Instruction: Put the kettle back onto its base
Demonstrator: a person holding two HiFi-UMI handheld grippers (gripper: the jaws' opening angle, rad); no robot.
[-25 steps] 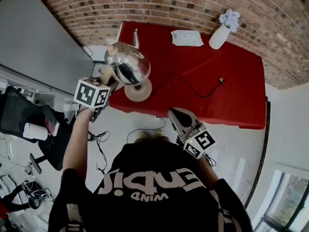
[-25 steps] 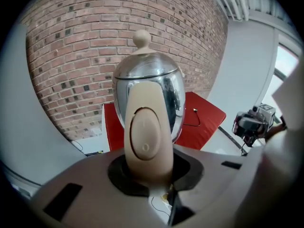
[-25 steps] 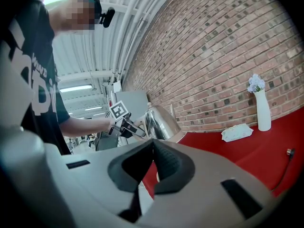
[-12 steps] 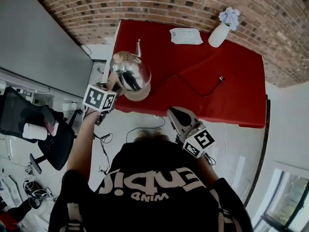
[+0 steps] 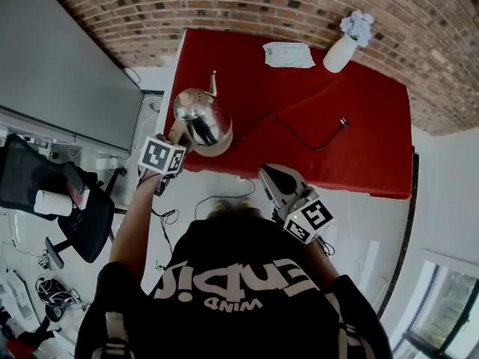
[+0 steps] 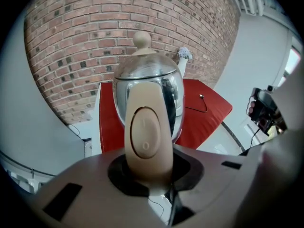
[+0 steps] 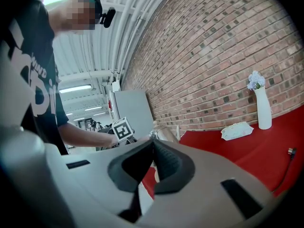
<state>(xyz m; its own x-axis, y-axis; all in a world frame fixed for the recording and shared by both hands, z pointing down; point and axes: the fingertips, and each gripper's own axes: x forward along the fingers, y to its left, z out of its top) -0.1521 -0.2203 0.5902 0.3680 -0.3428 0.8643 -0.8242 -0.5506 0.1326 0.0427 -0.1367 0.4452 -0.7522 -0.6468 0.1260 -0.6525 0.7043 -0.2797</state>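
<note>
- Red cloth covers the table (image 5: 359,148), and everything for the job sits at its near left corner
- Shiny steel kettle (image 5: 200,117) hangs over that corner, upright, with its spout towards the brick wall (image 5: 299,6); whether it already touches its seat I cannot tell
- Beige round base (image 5: 217,151) peeks out under the kettle's near edge, so the aim looks close; best to lower it straight and level, centred, so it drops onto the middle rather than perching on the rim
- Left tongs (image 6: 148,172) are clamped partway closed round the cream handle (image 6: 145,96), near the switch (image 6: 144,137); that grip should hold until the weight settles
- Right tongs (image 7: 153,163) are closed on nothing, off the table's front edge
- Black cord (image 5: 299,132) trails from the base, its plug (image 5: 344,123) lying loose; mind not to snag it
</note>
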